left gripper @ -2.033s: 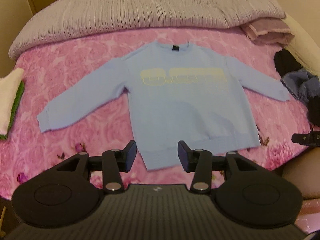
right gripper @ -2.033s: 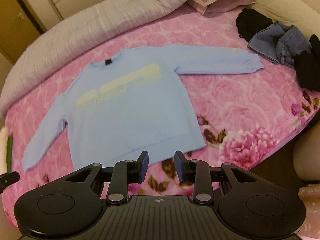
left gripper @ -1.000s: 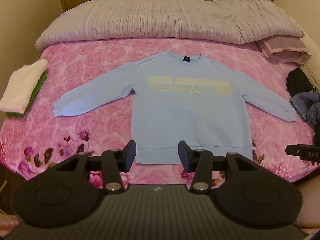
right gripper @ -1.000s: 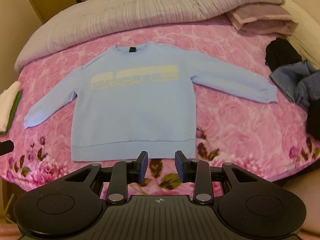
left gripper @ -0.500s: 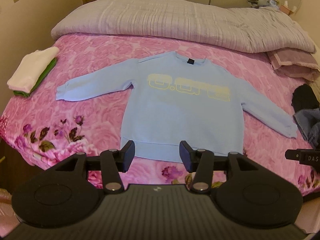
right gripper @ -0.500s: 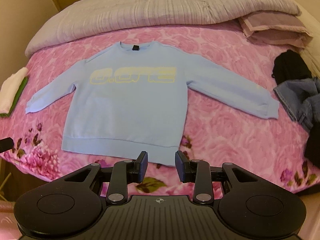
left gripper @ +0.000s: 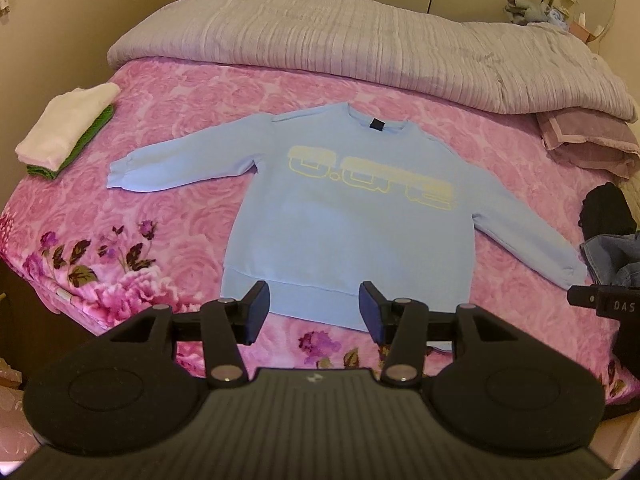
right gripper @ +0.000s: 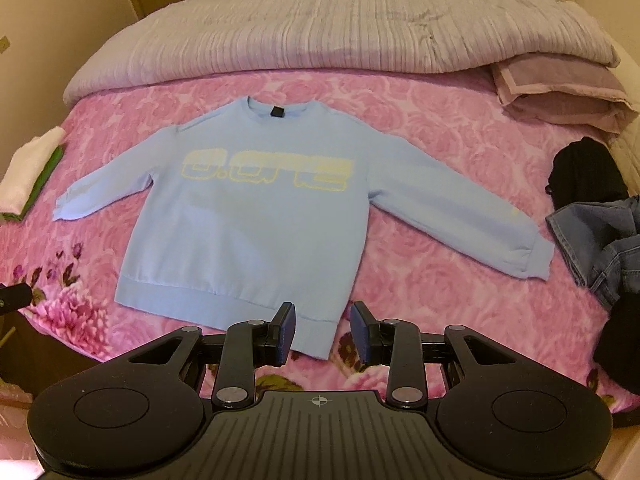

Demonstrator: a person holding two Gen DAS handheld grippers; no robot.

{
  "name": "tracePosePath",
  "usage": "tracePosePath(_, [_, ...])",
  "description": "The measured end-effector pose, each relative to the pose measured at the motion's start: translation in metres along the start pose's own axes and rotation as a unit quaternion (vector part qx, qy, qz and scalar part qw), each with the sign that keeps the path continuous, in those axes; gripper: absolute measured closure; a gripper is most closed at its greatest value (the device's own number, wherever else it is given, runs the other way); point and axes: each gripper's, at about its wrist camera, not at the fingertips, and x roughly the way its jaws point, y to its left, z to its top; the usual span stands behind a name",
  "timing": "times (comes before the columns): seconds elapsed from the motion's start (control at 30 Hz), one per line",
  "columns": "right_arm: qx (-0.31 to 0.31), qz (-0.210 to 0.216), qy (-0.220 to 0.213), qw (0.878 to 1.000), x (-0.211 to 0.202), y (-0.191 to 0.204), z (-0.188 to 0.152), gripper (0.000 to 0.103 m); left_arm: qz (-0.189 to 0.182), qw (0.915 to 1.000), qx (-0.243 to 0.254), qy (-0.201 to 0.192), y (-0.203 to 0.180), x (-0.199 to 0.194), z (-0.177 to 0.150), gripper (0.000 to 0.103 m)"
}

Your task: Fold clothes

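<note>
A light blue sweatshirt point(left gripper: 344, 232) with yellow lettering lies flat and face up on the pink floral bedspread point(left gripper: 180, 216), both sleeves spread out. It also shows in the right wrist view point(right gripper: 256, 232). My left gripper point(left gripper: 310, 312) is open and empty, held above the bed's near edge in front of the sweatshirt's hem. My right gripper point(right gripper: 323, 334) is open and empty, above the hem's right corner. Neither touches the cloth.
A folded white and green stack point(left gripper: 68, 132) lies at the bed's left edge. A grey quilt point(left gripper: 360, 48) and a mauve folded blanket point(left gripper: 588, 140) lie at the back. Black clothes point(right gripper: 584, 172) and jeans point(right gripper: 600, 240) lie at the right.
Both grippers have pulled back and risen, so the bed's near edge and more of the room show. The sweatshirt has not moved. Both grippers stay open.
</note>
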Motion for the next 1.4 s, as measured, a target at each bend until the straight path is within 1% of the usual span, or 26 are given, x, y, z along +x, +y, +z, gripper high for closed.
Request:
tracePosePath(0.17, [0.010, -0.006, 0.002, 1.000, 0.005, -0.004, 0.005, 0.068, -0.009, 0.9999, 0.010, 0.008, -0.006, 0.015, 0.009, 0.058])
tracePosePath(0.3, [0.022, -0.011, 0.010, 1.000, 0.016, -0.005, 0.012, 0.068, -0.019, 0.9996, 0.015, 0.017, -0.005, 0.032, 0.020, 0.058])
tracePosePath(0.4, [0.034, -0.014, 0.015, 0.999, 0.029, -0.006, 0.021, 0.068, -0.034, 0.9991, 0.007, 0.026, 0.004, 0.050, 0.031, 0.058])
tracePosePath(0.5, [0.060, -0.009, 0.010, 0.998, 0.042, -0.005, 0.033, 0.068, -0.049, 0.9982, -0.016, 0.030, 0.025, 0.069, 0.046, 0.058])
tracePosePath(0.57, [0.079, -0.003, -0.006, 0.997, 0.048, -0.006, 0.043, 0.068, -0.058, 0.9974, -0.031, 0.031, 0.040, 0.081, 0.057, 0.058])
tracePosePath(0.73, [0.132, 0.002, -0.053, 0.990, 0.071, -0.006, 0.080, 0.068, -0.069, 0.9940, -0.079, 0.033, 0.096, 0.124, 0.085, 0.058])
tracePosePath(0.8, [0.148, 0.007, -0.048, 0.988, 0.090, 0.000, 0.093, 0.068, -0.073, 0.9904, -0.112, 0.037, 0.122, 0.147, 0.092, 0.058])
tracePosePath(0.87, [0.165, 0.011, -0.042, 0.985, 0.110, 0.006, 0.105, 0.068, -0.076, 0.9849, -0.148, 0.048, 0.152, 0.173, 0.098, 0.058])
tracePosePath(0.9, [0.173, 0.008, -0.036, 0.984, 0.120, 0.011, 0.108, 0.068, -0.078, 0.9805, -0.172, 0.055, 0.167, 0.187, 0.098, 0.058])
tracePosePath(0.97, [0.190, 0.003, -0.023, 0.982, 0.141, 0.020, 0.113, 0.068, -0.081, 0.9698, -0.219, 0.071, 0.197, 0.216, 0.097, 0.058])
tracePosePath(1.03, [0.197, -0.004, -0.008, 0.980, 0.161, 0.029, 0.118, 0.068, -0.077, 0.9562, -0.268, 0.089, 0.230, 0.249, 0.094, 0.058])
tracePosePath(1.07, [0.197, -0.007, 0.000, 0.980, 0.171, 0.034, 0.120, 0.068, -0.072, 0.9521, -0.282, 0.095, 0.244, 0.264, 0.093, 0.058])
tracePosePath(1.13, [0.189, -0.016, 0.012, 0.982, 0.191, 0.043, 0.123, 0.068, -0.059, 0.9472, -0.298, 0.104, 0.270, 0.291, 0.092, 0.058])
tracePosePath(1.23, [0.171, -0.036, 0.030, 0.984, 0.223, 0.055, 0.127, 0.068, -0.044, 0.9412, -0.322, 0.092, 0.305, 0.322, 0.092, 0.058])
tracePosePath(1.3, [0.167, -0.043, 0.038, 0.984, 0.241, 0.060, 0.126, 0.068, -0.036, 0.9331, -0.350, 0.076, 0.329, 0.339, 0.091, 0.058])
tracePosePath(1.33, [0.168, -0.045, 0.042, 0.984, 0.249, 0.062, 0.126, 0.068, -0.032, 0.9256, -0.371, 0.065, 0.341, 0.346, 0.089, 0.058])
tracePosePath(1.4, [0.168, -0.047, 0.051, 0.983, 0.265, 0.064, 0.125, 0.068, -0.028, 0.9065, -0.419, 0.045, 0.363, 0.357, 0.082, 0.058])
